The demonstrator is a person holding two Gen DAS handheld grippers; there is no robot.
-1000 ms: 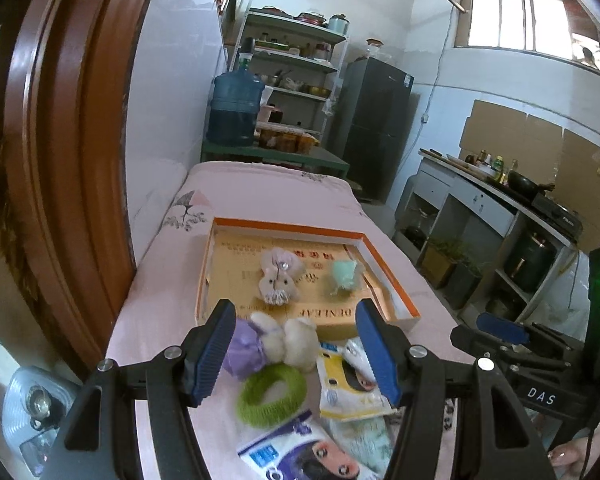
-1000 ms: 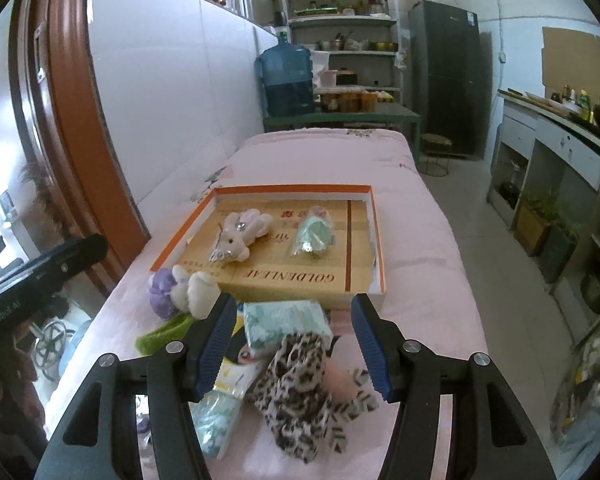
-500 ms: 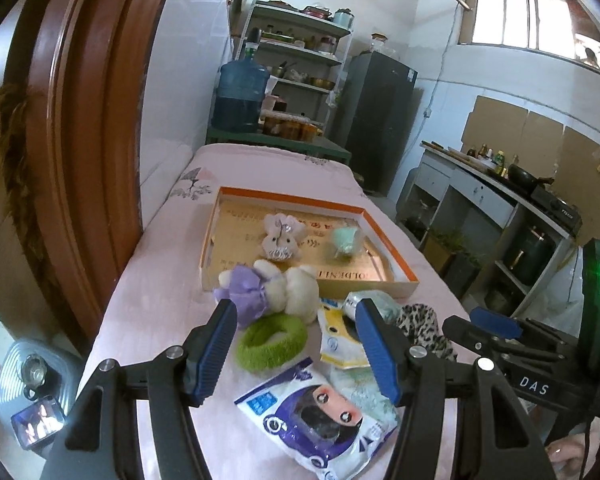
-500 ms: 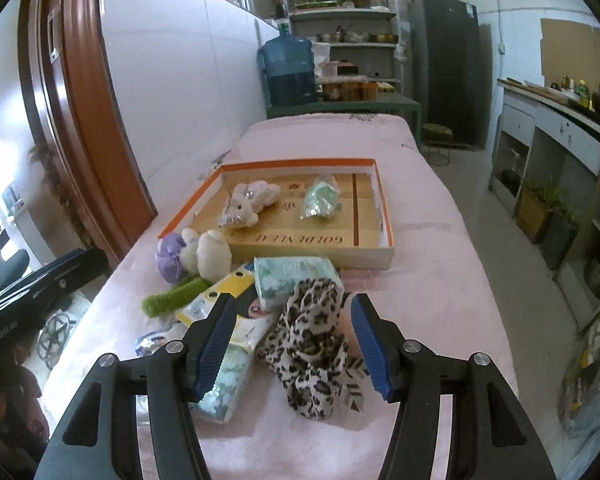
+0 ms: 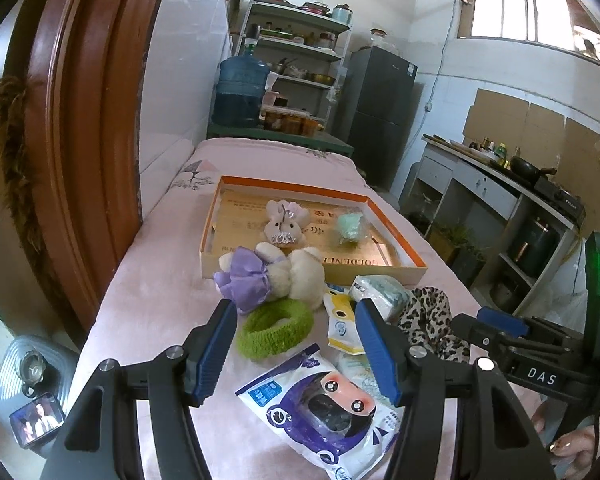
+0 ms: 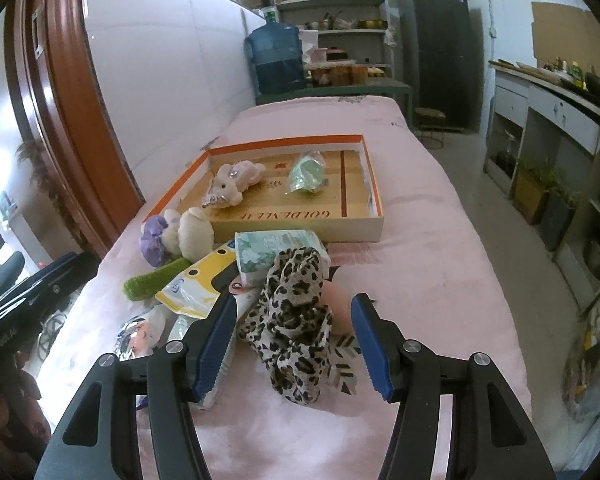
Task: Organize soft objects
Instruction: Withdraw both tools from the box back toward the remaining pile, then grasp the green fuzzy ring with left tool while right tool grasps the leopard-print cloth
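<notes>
An orange-rimmed cardboard box lid (image 5: 404,246) (image 6: 374,188) lies on the pink table and holds a small plush bunny (image 5: 285,224) (image 6: 232,186) and a mint green soft item (image 5: 350,226) (image 6: 307,172). In front of it lie a cream plush with a purple bow (image 5: 276,272) (image 6: 180,234), a green fuzzy ring (image 5: 275,330) (image 6: 156,280), a tissue pack (image 6: 276,250), a leopard scarf (image 6: 300,316) (image 5: 432,320) and plastic packets (image 5: 320,404). My left gripper (image 5: 296,344) is open above the ring. My right gripper (image 6: 294,340) is open around the scarf.
A brown wooden door frame (image 5: 72,160) stands close on the left. The table's right edge (image 6: 500,280) drops to the floor. A water jug (image 5: 240,92), shelves and a dark fridge (image 5: 380,112) stand beyond the table's far end. A peach soft item (image 6: 338,300) lies behind the scarf.
Both grippers have pulled back from the box lid toward the near end of the table, so more of the loose items show. Both stay open.
</notes>
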